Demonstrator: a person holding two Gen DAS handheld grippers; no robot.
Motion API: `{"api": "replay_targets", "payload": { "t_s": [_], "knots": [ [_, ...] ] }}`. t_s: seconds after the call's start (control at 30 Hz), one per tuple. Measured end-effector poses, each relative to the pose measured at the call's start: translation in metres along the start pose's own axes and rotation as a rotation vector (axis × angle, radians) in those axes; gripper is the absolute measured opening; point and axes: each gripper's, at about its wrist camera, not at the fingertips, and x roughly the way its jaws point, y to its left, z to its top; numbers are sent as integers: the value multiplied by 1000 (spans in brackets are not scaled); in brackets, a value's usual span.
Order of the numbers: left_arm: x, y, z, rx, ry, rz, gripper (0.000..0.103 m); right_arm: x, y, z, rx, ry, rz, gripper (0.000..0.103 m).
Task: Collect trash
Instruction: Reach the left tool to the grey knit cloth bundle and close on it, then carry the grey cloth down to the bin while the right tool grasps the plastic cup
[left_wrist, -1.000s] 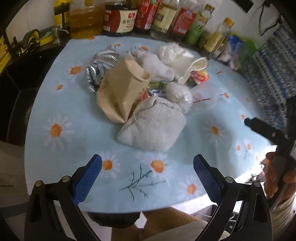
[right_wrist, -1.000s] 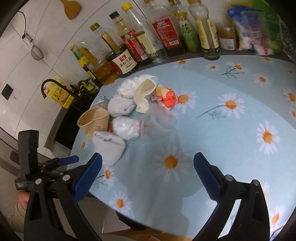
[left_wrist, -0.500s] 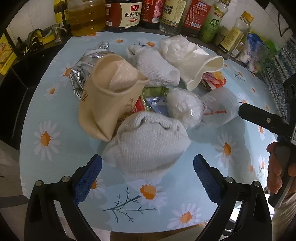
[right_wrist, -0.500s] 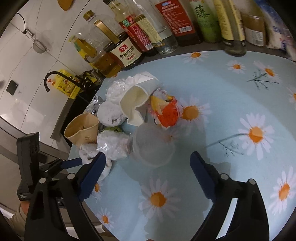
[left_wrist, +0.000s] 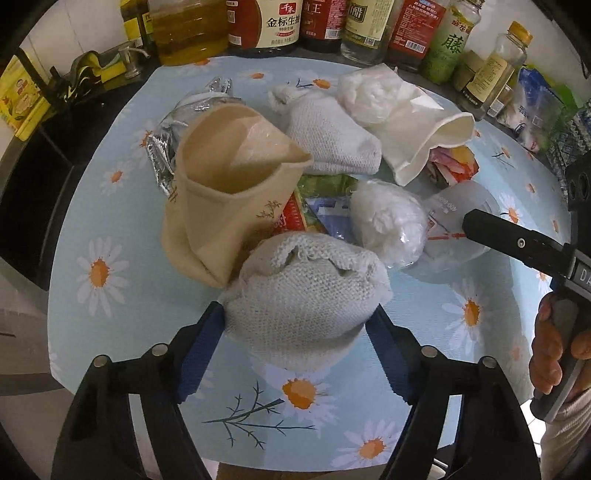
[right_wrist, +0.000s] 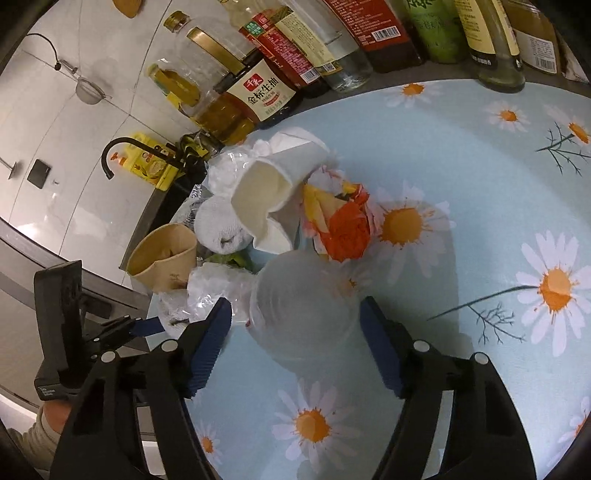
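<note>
A heap of trash lies on the daisy-print table (left_wrist: 110, 266). In the left wrist view my left gripper (left_wrist: 295, 332) stands around a balled white knitted cloth (left_wrist: 303, 295), its blue pads touching both sides. Behind it are a crushed tan paper cup (left_wrist: 229, 192), a second white cloth (left_wrist: 328, 144), a white paper cup (left_wrist: 424, 140) and a plastic wad (left_wrist: 388, 221). In the right wrist view my right gripper (right_wrist: 295, 325) is open around a clear plastic cup (right_wrist: 303, 302) lying on the table, next to an orange wrapper (right_wrist: 347, 225).
A row of sauce and oil bottles (left_wrist: 280, 18) lines the back of the table. A black tap (right_wrist: 110, 155) and a yellow packet (right_wrist: 147, 166) stand by the sink at the left. A foil wrapper (left_wrist: 173, 133) lies behind the tan cup.
Both grippers have moved forward into the heap. The left one has narrowed onto the knitted cloth; the right one has narrowed around the clear plastic cup.
</note>
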Motion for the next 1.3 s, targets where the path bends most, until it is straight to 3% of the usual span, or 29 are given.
{"api": "replay_targets", "payload": {
  "t_s": [0.37,0.9,1.3],
  "knots": [
    [-12,-3,-2,17,-49,-10,37,-6,-7,-4,-3,-19,27,61],
    [-39,8,-21,30,-98,-97,33,-33,9,-22,19,-84,-30,61],
    [-69,40,-51,109,-153,-229,33,-53,67,-64,36,-170,-152,61]
  ]
}}
